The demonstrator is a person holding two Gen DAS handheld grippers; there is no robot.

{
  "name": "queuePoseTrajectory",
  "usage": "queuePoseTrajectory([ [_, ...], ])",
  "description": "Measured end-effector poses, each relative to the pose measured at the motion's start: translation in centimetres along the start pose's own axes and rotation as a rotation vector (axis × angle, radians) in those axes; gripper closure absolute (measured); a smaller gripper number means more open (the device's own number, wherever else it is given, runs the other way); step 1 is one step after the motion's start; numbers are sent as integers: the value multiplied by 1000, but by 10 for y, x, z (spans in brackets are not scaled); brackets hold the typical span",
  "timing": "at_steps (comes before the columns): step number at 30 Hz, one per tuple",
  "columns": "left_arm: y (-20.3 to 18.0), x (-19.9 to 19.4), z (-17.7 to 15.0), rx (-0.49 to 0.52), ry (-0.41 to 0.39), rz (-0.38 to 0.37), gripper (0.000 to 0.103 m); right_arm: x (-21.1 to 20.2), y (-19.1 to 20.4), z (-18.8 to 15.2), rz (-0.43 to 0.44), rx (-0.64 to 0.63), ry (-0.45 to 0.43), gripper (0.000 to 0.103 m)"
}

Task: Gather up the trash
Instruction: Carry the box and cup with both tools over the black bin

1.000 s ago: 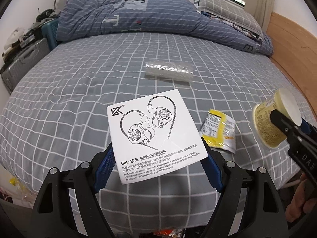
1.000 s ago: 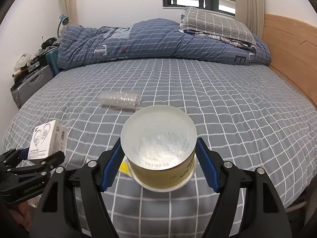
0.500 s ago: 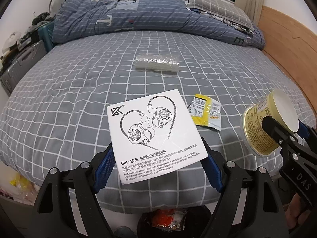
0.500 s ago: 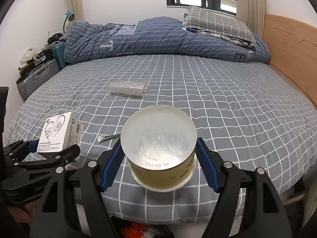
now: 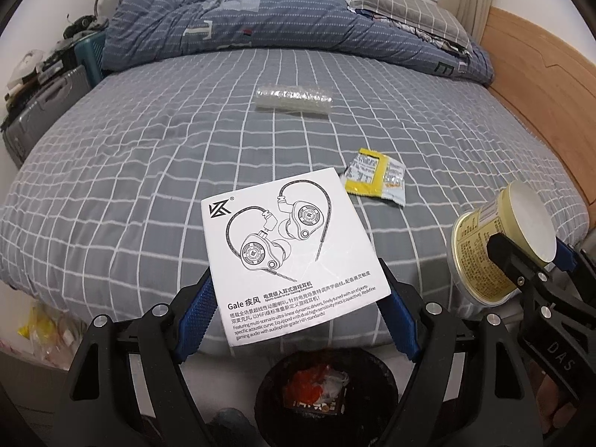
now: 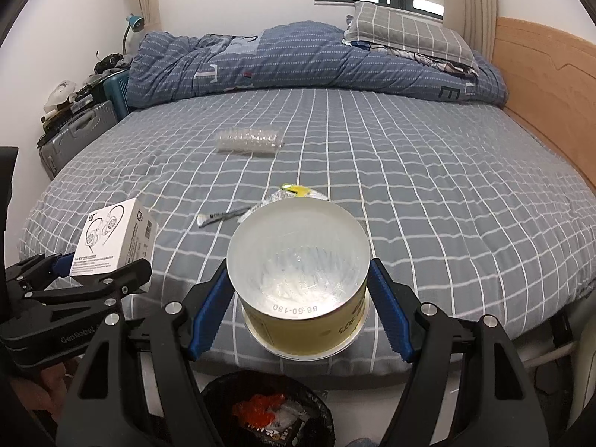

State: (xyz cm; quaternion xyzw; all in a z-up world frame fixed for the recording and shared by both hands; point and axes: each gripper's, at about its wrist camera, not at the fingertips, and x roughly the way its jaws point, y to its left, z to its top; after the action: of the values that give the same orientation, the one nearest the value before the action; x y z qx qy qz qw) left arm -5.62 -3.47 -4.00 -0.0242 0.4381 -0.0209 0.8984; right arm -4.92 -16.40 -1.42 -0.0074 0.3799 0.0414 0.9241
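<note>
My left tongs (image 5: 298, 290) clamp the earphone box (image 5: 294, 253); right tongs (image 6: 298, 305) squeeze the yellow tub (image 6: 301, 279); both poised above the bin (image 6: 266, 409), ready for dropping; wrapper (image 5: 374, 177) waits on bed (image 5: 111, 186).

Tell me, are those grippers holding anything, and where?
Left gripper clamps the white earphone box by its side edges; right gripper squeezes the yellow cup around its side wall.

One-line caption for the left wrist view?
Left gripper holds earphone box above trash bin; yellow wrapper remains on bed.
</note>
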Motion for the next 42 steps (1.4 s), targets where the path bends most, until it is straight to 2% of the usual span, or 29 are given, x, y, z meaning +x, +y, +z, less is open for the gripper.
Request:
queuePoseTrajectory([
  [21,2,-16,-69,6,66,4,26,-24,7,-63,-1,7,87,34],
  [30,12,-23,-101,-35,112,-4,26,-31,10,-82,-9,-4,118,34],
  [42,15,-24,-129,-41,173,-25,26,-24,15,-118,3,-8,216,34],
])
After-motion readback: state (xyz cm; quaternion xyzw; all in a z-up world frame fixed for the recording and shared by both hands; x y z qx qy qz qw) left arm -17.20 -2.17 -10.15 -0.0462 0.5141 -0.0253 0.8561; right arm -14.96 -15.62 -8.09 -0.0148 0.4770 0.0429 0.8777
